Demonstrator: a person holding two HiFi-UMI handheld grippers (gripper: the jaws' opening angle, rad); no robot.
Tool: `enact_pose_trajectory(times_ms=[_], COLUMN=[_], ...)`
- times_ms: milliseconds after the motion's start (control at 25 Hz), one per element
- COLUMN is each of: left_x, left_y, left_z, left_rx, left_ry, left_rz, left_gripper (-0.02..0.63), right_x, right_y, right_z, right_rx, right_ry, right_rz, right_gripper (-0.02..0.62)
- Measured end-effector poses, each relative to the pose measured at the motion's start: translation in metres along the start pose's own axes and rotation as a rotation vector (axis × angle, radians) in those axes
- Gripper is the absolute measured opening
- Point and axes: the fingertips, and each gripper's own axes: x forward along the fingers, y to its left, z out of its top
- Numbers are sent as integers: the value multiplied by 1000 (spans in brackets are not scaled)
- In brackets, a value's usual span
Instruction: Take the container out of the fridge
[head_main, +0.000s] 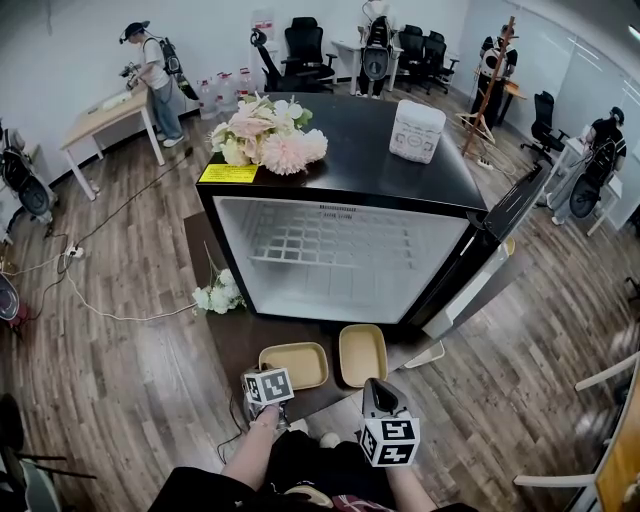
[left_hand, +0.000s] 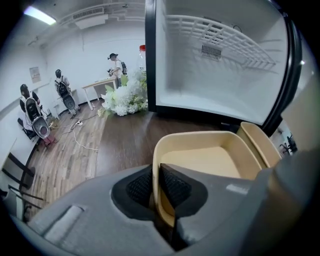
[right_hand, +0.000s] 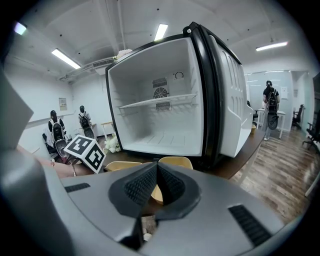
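Left gripper (left_hand: 158, 175) pinching near rim of container (left_hand: 200, 160), lower wall hidden behind pads; right gripper (right_hand: 156, 175) clenched, empty.

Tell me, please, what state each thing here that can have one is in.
fridge: door wide open, inside empty.
left container: empty, on the table, near wall gripped.
right container: empty, on the table, untouched.
left gripper: shut on left container's wall.
right gripper: shut, empty.

White walls (head_main: 70, 60) and ceiling strip lights (right_hand: 161, 31) enclose a wood-plank floor (head_main: 120, 330). Black office chairs (head_main: 305, 45) stand at the far end, with a pale wooden table (head_main: 100, 115) on the left.
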Motion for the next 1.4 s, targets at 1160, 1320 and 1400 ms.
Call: enact_pose_trajectory(times_ms=[1160, 1320, 1400], left_x=[-97, -110, -116], left_y=[-32, -49, -54], left_z=[63, 63, 63], left_rx=[-44, -23, -16], left_ry=[-298, -354, -378], left_rz=[-240, -313, -337], left_gripper=[155, 95, 60], right_x=[0, -1, -1], right_y=[11, 16, 15], right_z=[5, 4, 6], right_rx=[21, 44, 67], right_ry=[-41, -55, -69], right_rz=[32, 38, 37], right_gripper=[9, 9, 9])
